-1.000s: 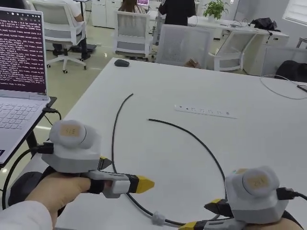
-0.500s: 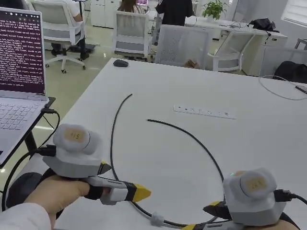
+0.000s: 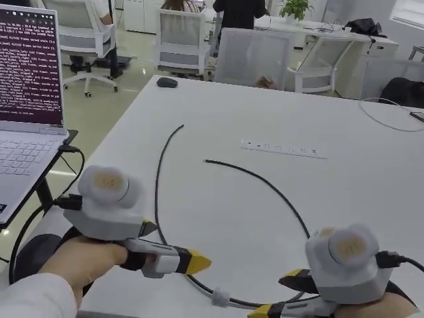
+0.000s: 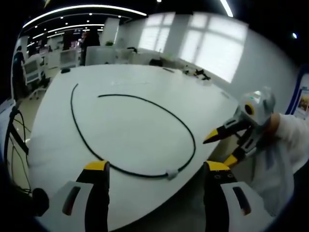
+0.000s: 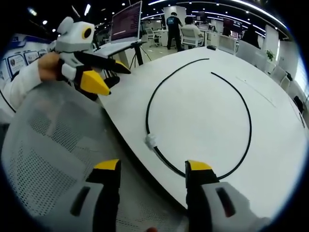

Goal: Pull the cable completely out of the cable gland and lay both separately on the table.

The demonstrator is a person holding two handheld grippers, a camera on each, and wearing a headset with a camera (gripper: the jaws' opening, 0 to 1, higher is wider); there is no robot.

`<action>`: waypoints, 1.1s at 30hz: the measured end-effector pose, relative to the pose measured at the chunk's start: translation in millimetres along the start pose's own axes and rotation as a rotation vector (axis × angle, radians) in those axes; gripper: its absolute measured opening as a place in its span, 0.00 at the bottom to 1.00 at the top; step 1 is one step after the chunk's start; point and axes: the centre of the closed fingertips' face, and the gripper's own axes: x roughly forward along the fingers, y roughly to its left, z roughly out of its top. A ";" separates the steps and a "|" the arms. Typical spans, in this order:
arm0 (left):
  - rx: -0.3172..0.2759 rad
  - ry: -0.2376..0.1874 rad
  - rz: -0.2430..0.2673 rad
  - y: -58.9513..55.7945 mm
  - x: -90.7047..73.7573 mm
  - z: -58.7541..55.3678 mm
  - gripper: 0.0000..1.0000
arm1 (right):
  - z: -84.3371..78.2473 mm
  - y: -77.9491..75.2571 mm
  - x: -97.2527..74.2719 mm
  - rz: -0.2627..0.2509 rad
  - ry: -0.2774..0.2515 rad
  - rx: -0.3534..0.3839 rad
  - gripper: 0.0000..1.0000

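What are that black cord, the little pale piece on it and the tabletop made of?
Cable: matte black, bends in smooth curves, so likely a rubber or plastic sheath. Cable gland: pale grey-white, probably plastic; too small to be sure. Table: smooth white top with a soft sheen, perhaps laminate.

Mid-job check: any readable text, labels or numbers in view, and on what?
None reads clearly.
Silver laptop's purple screen: lines of pale text, too small.
Round tan label on left tool: blurred.
Matching tan label on right tool: blurred.
Flat white power strip: tiny marks, unreadable.
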 end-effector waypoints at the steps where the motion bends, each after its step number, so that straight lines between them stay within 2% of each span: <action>1: 0.001 0.002 0.001 0.3 0.3 0.0 0.80 | 1.3 0.4 0.2 0.005 -0.002 -0.002 0.54; 5: 0.006 0.000 -0.004 -0.9 1.0 0.9 0.79 | 8.4 -3.2 5.4 0.017 0.002 -0.065 0.52; 9: 0.007 0.003 -0.006 -0.7 1.3 -0.2 0.79 | 17.0 -10.0 18.6 0.030 -0.011 -0.078 0.46; 14: 0.012 0.009 -0.003 0.3 1.1 -1.0 0.79 | 26.2 -5.0 34.5 0.077 -0.015 -0.182 0.41; 17: 0.014 0.007 -0.001 0.5 0.4 -0.6 0.78 | 25.9 -1.5 48.0 0.107 0.008 -0.239 0.38; 22: 0.011 0.015 -0.001 0.0 -0.3 -2.6 0.76 | 18.4 0.1 69.9 0.136 0.062 -0.275 0.34; 27: 0.018 0.020 -0.005 -1.2 0.0 -3.6 0.76 | 10.4 -4.6 85.4 0.132 0.102 -0.296 0.26; 33: 0.019 0.018 -0.007 -0.8 -0.3 -3.3 0.75 | 0.6 -3.7 97.5 0.149 0.127 -0.302 0.23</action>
